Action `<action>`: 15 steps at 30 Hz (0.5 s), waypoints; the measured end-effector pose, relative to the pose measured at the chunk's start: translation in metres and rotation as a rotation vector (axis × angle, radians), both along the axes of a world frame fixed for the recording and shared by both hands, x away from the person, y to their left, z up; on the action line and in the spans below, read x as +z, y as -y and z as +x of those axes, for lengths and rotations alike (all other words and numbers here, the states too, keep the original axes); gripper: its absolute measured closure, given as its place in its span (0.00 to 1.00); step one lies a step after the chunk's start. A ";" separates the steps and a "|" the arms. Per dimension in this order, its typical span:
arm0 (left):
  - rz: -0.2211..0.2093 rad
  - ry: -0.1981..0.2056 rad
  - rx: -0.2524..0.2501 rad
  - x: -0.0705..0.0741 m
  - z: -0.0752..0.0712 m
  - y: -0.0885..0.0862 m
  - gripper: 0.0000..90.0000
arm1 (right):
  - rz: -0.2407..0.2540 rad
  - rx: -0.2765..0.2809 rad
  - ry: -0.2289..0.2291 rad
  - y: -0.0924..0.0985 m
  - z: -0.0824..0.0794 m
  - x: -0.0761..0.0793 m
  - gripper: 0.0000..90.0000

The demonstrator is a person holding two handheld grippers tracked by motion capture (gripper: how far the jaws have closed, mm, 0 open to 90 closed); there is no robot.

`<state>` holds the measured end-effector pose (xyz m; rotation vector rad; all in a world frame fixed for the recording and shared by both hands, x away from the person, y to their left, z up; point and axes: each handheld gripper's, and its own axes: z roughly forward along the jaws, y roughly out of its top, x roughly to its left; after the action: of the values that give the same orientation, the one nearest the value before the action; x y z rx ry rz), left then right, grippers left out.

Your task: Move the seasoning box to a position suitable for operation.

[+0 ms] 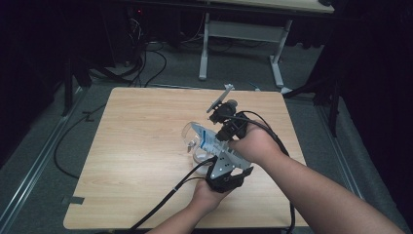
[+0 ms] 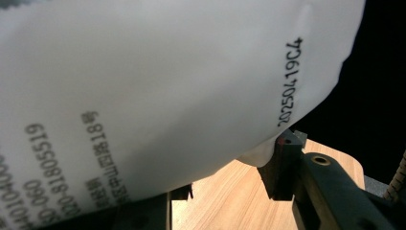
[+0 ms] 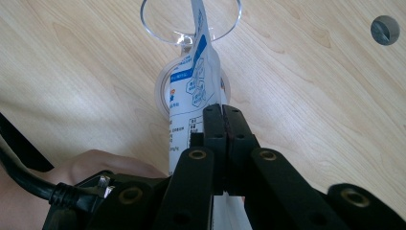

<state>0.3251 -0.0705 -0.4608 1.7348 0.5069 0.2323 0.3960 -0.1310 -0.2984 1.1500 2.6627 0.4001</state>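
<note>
A white pouch (image 1: pixel 207 139) with blue print is held above the table between both grippers. My right gripper (image 3: pixel 223 111) is shut on the pouch's (image 3: pixel 196 79) near edge, and the pouch runs away from the jaws toward a clear cup (image 3: pixel 158 24). My left gripper (image 2: pixel 230 172) has the pouch's (image 2: pixel 158 96) white printed side between its jaws, and the right pad (image 2: pixel 282 160) presses on it. In the high view the left gripper (image 1: pixel 216 158) comes from below and the right gripper (image 1: pixel 221 136) from the right, hands close together.
A clear ring-shaped rim (image 3: pixel 163 91) sits on the wooden table (image 1: pixel 136 146) under the pouch. A grey round cap (image 3: pixel 385 29) is set into the tabletop. Black cables (image 1: pixel 165 200) trail off the front edge. A second desk (image 1: pixel 243 34) stands behind the table.
</note>
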 end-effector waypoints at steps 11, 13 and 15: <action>-0.001 -0.003 0.002 -0.001 0.000 0.001 0.68 | 0.001 0.010 0.004 0.001 0.001 -0.001 1.00; -0.003 -0.006 0.003 -0.001 0.000 0.001 0.68 | -0.001 0.010 0.002 0.000 0.001 -0.002 1.00; -0.005 -0.007 0.004 -0.001 0.000 0.001 0.68 | -0.002 0.007 0.000 0.000 0.001 -0.002 1.00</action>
<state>0.3250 -0.0716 -0.4616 1.7307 0.5153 0.2281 0.3966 -0.1310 -0.3003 1.1403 2.6670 0.3988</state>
